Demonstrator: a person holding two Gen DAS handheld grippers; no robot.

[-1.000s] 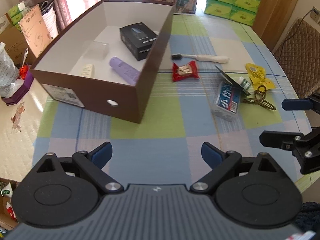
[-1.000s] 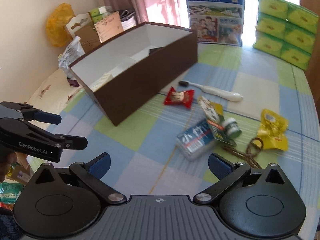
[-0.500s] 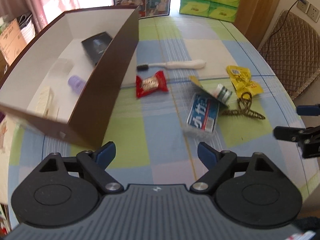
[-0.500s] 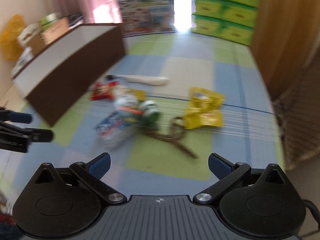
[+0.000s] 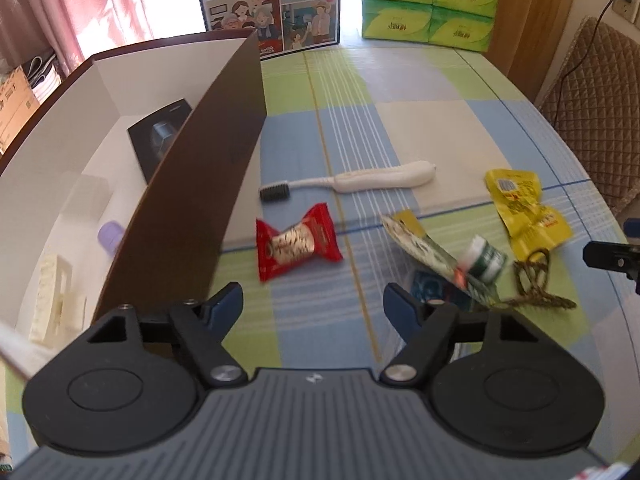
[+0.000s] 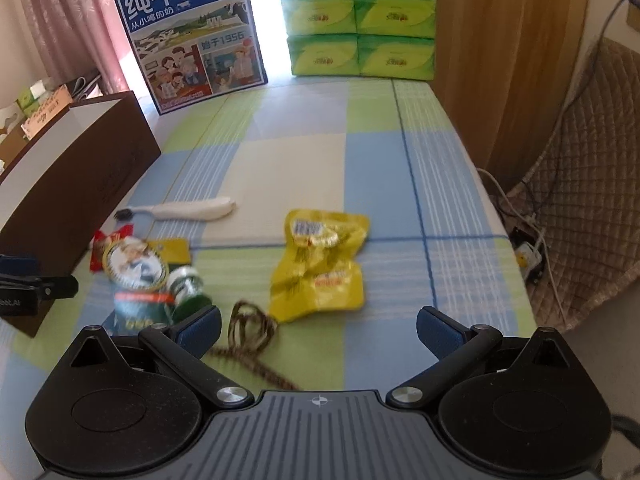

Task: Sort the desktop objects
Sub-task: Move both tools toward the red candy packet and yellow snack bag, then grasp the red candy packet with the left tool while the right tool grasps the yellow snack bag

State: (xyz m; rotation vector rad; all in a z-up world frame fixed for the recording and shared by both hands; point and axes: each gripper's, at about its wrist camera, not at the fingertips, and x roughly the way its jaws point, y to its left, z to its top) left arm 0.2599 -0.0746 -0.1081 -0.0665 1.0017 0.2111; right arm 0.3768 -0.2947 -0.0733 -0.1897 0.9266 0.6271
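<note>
My left gripper (image 5: 312, 306) hangs over the checked tablecloth, its jaws closing with nothing between them. A red candy wrapper (image 5: 298, 242) lies just ahead of it. Beyond are a white toothbrush (image 5: 360, 182), a carded green-capped bottle (image 5: 480, 258) on a blue packet (image 5: 428, 284), a brown hair claw (image 5: 536, 284) and a yellow snack packet (image 5: 524, 208). My right gripper (image 6: 318, 328) stands open and empty, just short of the yellow packet (image 6: 320, 268), with the hair claw (image 6: 250, 328) by its left finger. The brown box (image 5: 224, 168) at the left holds several items.
A milk carton (image 6: 192, 36) and stacked green tissue packs (image 6: 360, 16) stand at the table's far end. A quilted chair (image 6: 592, 184) and cables sit past the right table edge. Each gripper shows at the edge of the other's view.
Both grippers have moved right and lower, closer to the loose items. The left jaws have narrowed. The box has slid to the left of the left wrist view.
</note>
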